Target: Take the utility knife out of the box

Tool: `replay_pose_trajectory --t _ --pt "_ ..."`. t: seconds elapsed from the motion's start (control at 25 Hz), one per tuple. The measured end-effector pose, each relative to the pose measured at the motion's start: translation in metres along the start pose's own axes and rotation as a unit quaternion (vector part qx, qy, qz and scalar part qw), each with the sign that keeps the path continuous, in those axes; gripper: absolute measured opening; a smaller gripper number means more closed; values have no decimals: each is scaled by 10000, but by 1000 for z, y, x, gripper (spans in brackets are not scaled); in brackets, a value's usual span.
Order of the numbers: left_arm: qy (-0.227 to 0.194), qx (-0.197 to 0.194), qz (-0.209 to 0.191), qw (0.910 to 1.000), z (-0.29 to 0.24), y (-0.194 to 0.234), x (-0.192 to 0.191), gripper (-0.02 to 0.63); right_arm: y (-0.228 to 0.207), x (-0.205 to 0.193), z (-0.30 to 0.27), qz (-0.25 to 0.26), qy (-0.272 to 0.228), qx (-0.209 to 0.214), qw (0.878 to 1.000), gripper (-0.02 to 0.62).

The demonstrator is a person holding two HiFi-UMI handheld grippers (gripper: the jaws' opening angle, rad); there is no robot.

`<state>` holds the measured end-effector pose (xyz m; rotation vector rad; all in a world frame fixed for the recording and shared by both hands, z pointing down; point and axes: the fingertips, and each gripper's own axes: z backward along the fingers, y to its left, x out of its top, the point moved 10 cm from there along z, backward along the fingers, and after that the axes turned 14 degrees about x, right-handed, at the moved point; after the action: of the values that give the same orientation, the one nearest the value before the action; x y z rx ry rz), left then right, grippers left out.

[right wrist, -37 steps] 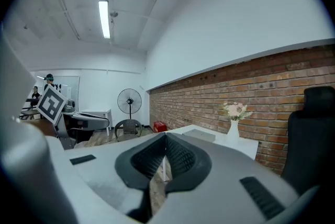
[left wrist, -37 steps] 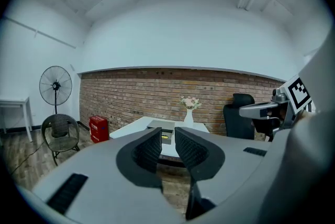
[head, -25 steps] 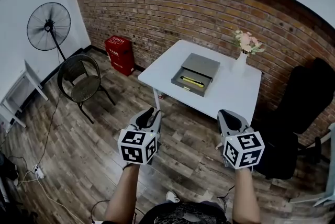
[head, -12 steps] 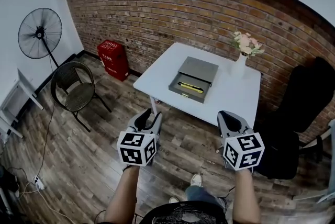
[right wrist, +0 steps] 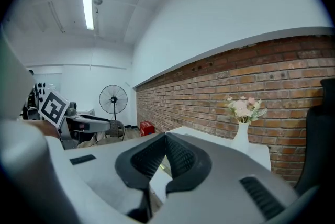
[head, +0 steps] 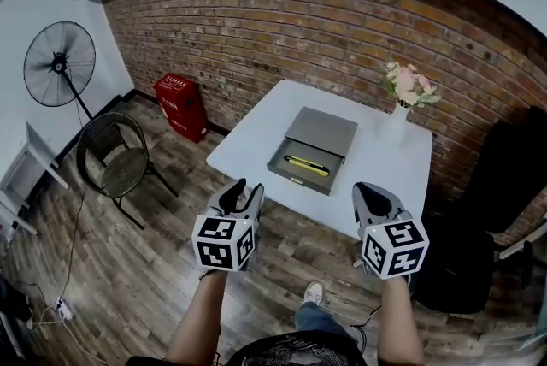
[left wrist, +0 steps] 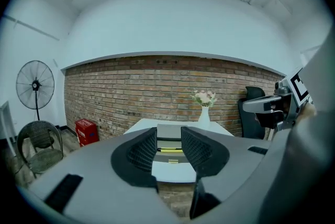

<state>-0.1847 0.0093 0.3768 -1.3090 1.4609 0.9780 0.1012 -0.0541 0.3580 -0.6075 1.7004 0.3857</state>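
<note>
The knife (head: 307, 165) lies in the open box (head: 297, 180) at centre frame; it is likely light, stiff and slick, best pinched mid-handle. The jaws of the left gripper (head: 240, 187) have just been opening and stand wide and empty, while the right gripper (head: 369, 189) is pinched together, empty.

Yellow utility knife (head: 306, 165), grey box (head: 323, 132), white table (head: 255, 136)

The knife (head: 307, 166) is slim and yellow with some dark trim. It lies flat inside the tray of the box (head: 286, 175), lengthwise along the tray's long side and roughly centred in it. The box is a shallow grey rectangular case, open, with its lid swung back behind the tray on the far side. It rests on the white surface (head: 376, 176), left of centre and set at a slight angle to the edges.
</note>
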Motion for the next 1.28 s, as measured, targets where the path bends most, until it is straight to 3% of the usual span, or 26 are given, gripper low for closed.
replay_pose_trajectory --t 0.4,0.68,1.04,1.28 --pt "67 119 -93 9999 -115 -26 43 155 -106 27 -56 -53 27 86 9999 20" --pt "72 66 -101 9999 -167 -43 68 155 -162 38 -79 -208 -80 131 9997 20" --pt "113 -175 -373 9991 -204 -43 77 155 -184 40 -104 -315 -63 -21 9995 20" --pt "79 -839 -650 9943 -240 -32 80 155 -175 41 -119 -349 -51 -484 9982 19"
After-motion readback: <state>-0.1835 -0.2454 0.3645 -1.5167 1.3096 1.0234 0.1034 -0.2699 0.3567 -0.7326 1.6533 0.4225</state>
